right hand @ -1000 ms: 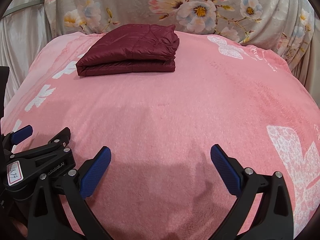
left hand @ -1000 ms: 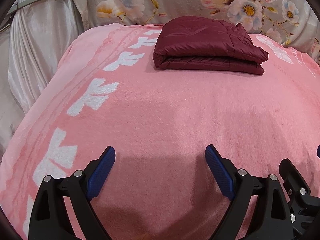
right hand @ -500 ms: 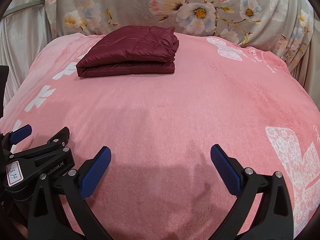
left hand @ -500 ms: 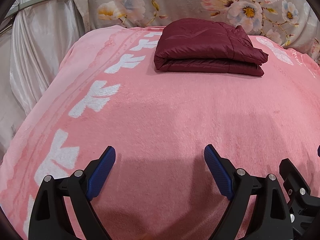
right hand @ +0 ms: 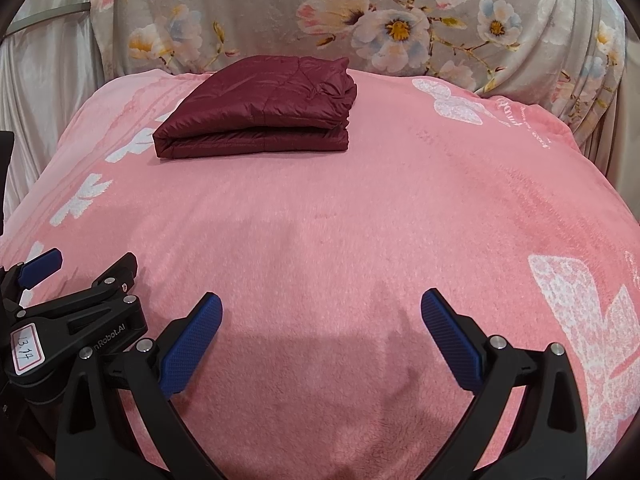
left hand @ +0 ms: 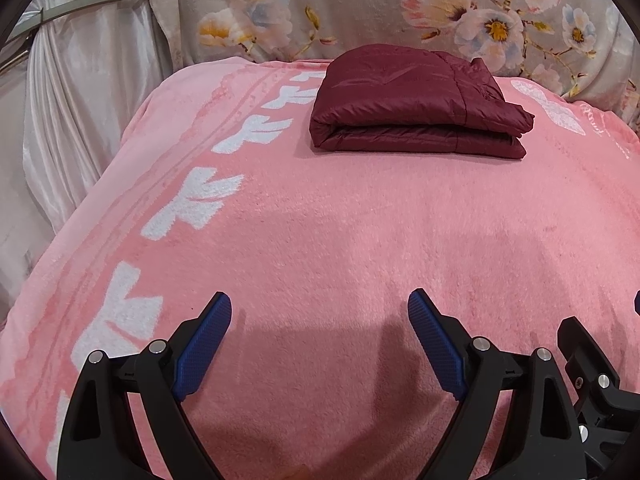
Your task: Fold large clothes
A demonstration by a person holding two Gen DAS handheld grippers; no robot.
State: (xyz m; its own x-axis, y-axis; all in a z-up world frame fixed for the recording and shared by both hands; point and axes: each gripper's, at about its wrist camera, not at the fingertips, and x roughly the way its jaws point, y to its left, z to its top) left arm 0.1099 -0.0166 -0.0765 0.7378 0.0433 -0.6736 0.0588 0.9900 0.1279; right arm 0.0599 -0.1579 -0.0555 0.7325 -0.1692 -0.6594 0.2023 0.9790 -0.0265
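Jacket (left hand: 416, 104), folded into a compact stack near the bed's (left hand: 320, 240) far edge, with left gripper (left hand: 320, 344) and right gripper (right hand: 320, 340) hovering over the near edge, jaws released and empty; folding appears finished, requiring only withdrawal.

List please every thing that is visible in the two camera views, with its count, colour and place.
jacket: one, dark red, folded, at the far end of the blanket
blanket: one, pink with white patterns, spread under everything
floral cloth: one, grey with pink and white flowers, behind the blanket
curtain: one, pale and shiny, at the far left
left gripper: one, black with blue pads, open and empty, over the near blanket
right gripper: one, black with blue pads, open and empty, beside the left one
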